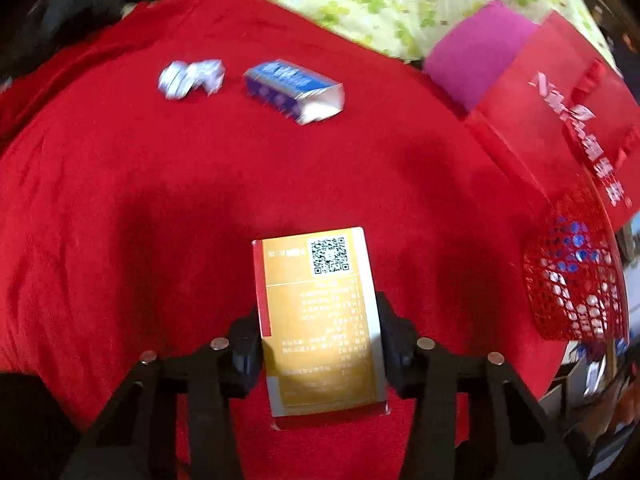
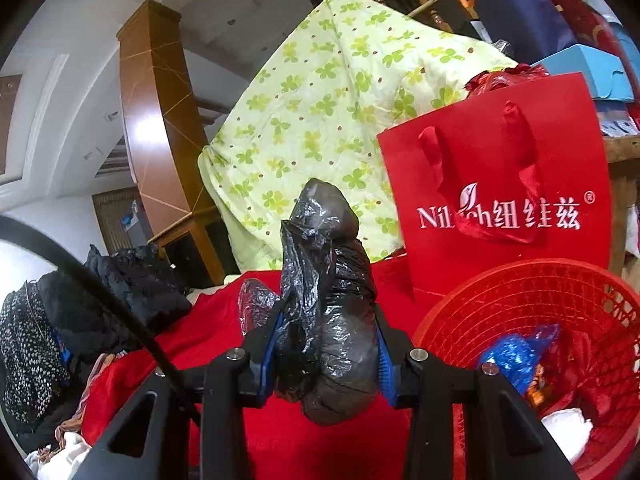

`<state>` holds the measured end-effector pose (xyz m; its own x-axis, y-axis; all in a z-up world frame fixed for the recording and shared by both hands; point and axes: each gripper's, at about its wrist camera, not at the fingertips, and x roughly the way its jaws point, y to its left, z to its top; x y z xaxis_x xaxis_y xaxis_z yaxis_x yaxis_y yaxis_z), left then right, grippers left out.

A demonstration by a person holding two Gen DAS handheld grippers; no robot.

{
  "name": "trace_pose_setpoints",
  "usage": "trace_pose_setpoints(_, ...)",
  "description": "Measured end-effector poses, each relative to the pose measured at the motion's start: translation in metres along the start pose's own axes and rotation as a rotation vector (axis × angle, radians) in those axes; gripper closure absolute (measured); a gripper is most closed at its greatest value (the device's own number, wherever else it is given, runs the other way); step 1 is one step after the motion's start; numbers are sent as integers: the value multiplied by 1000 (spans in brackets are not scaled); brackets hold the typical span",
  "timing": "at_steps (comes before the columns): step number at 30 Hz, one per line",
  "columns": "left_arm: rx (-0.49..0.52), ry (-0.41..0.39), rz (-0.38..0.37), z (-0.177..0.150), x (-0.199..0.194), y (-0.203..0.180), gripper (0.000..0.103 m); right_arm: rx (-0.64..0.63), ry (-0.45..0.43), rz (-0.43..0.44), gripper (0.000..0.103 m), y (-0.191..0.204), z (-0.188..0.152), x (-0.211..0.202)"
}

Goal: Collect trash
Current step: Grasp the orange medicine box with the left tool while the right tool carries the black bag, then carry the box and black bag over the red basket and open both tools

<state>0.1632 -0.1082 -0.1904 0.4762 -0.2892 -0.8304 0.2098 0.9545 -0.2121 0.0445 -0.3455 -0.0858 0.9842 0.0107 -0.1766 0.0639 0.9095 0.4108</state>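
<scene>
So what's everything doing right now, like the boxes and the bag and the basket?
Gold box: lying flat on the red cloth, between the left tool fingers.
Blue box: lying on its side, end flap open.
Crumpled wrapper: scrunched, loose on the cloth.
Black plastic bag: bunched up, gripped by the right tool.
Red basket: upright, some trash inside.
Red gift bag: standing upright.

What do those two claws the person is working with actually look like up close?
Both are matte black frames with angular arms and triangular cut-outs, studded with round silver bolt heads. The left claw has black fingers with dark bluish pads. The right claw has bright blue ribbed pads inside its black fingers, and a black cable curves past its left side. No hands or sleeves show in either view.
</scene>
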Motion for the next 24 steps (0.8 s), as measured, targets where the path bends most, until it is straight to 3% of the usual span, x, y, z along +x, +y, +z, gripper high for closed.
trace_pose_setpoints(7,190,-169,-53,18,-57,-59,53,49,-67,-27,61,-23,13,-22)
trace_pose_setpoints(15,382,-380,-210,49,-135,-146,53,156,-169,-93,61,-68,29,-58)
trace_pose_setpoints(21,492,-421,-295,54,-151,-211,53,240,-213,-144,61,-105,34,-82)
trace_pose_setpoints(24,530,-385,-332,53,-138,-237,51,291,-189,-162,61,-124,34,-83)
